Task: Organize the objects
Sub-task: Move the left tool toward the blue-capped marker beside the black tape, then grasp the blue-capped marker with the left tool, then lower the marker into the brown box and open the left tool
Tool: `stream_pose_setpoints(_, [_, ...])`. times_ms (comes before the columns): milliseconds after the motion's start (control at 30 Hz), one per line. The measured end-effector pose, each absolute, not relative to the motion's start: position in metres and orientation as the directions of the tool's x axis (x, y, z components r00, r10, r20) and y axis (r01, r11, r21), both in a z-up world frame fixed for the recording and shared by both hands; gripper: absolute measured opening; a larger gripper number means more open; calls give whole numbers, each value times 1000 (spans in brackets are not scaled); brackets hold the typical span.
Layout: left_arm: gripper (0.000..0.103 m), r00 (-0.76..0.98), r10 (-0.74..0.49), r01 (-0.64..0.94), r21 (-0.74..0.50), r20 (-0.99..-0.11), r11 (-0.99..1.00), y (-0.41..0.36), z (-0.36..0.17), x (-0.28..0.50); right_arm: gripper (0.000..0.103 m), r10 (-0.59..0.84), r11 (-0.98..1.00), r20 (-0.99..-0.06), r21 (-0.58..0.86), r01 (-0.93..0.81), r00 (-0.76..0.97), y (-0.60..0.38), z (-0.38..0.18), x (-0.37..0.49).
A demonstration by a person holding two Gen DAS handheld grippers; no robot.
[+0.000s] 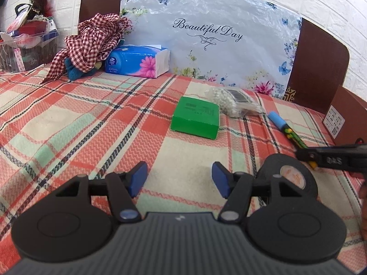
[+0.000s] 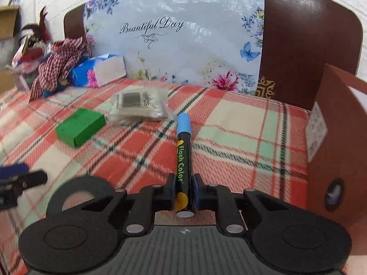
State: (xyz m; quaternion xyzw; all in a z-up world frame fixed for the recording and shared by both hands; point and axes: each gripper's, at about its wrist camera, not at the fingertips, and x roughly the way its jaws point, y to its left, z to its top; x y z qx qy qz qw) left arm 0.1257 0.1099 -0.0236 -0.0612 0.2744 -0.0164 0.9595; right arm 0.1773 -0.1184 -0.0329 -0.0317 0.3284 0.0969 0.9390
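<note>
Right gripper (image 2: 184,192): jaws clamped on marker (image 2: 183,151), cap pointing ahead | left gripper (image 1: 179,178): jaws apart, empty; green box (image 1: 196,120), swab bag (image 1: 231,102) ahead, unsorted | brown box (image 2: 339,149) beside right jaws; sorting barely begun

Checked cloth (image 1: 91,41) heaped beside tissue pack (image 1: 137,60), floral board (image 1: 206,34) behind.

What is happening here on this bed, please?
A person is tidying small things with two handheld grippers. The right gripper is shut on a blue-capped marker. The left gripper is open and empty. A green box and a bag of cotton swabs lie on the plaid cover.
</note>
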Motion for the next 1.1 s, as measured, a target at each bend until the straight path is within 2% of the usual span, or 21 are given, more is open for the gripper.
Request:
stream_pose_setpoints(133, [66, 847, -61, 0, -116, -528, 993, 108, -23, 126, 15, 168, 983, -625, 52, -174, 762, -148, -35, 103])
stream_pose_setpoints(267, [68, 833, -29, -1, -54, -552, 999, 98, -21, 126, 15, 276, 942, -601, 323, -88, 750, -184, -37, 13])
stream_pose_setpoints(300, [65, 823, -13, -2, -26, -568, 1000, 93, -18, 124, 15, 289, 935, -597, 343, -87, 748, -187, -35, -1])
stream_pose_setpoints(333, [56, 810, -17, 1, -29, -586, 1000, 87, -12, 120, 15, 293, 933, -596, 348, -89, 747, -189, -33, -10])
stream_pose_setpoints(400, [52, 781, -156, 57, -179, -604, 982, 77, 8, 104, 15, 294, 926, -578, 368, -78, 761, -196, -25, -19])
stream_pose_setpoints(467, [52, 754, -278, 146, -261, -595, 954, 52, 31, 85, 15, 282, 919, -553, 390, -55, 784, -202, -22, -22])
stream_pose_setpoints(567, [56, 641, -452, 279, -361, -620, 890, 8, 46, 71, 15, 274, 918, -524, 393, -56, 807, -205, -20, -26])
stream_pose_setpoints(600, [60, 591, -502, 306, -401, -631, 864, -6, 47, 70, 15, 276, 918, -519, 393, -61, 809, -204, -20, -27])
stream_pose_setpoints(633, [69, 552, -528, 321, -419, -646, 849, -19, 46, 70, 15, 280, 915, -513, 398, -65, 812, -203, -19, -30])
stream_pose_setpoints(700, [77, 499, -546, 339, -429, -673, 837, -42, 41, 70, 15, 285, 911, -502, 407, -67, 817, -203, -19, -32])
stream_pose_setpoints(767, [77, 457, -545, 342, -426, -703, 837, -60, 31, 72, 15, 285, 909, -500, 412, -65, 818, -207, -20, -35])
stream_pose_setpoints(800, [73, 443, -545, 342, -427, -712, 837, -67, 25, 73, 15, 286, 907, -498, 415, -64, 819, -211, -20, -37])
stream_pose_setpoints(833, [57, 429, -548, 343, -431, -718, 834, -72, 20, 75, 15, 286, 907, -495, 415, -66, 820, -214, -20, -38])
stream_pose_setpoints(900, [36, 369, -580, 354, -468, -726, 810, -83, 9, 78, 16, 285, 909, -490, 412, -69, 824, -216, -19, -42])
stream_pose_setpoints(1100, [25, 379, -610, 398, -473, -695, 786, -106, 19, 77, 16, 235, 921, -472, 387, -39, 850, -226, -14, -45])
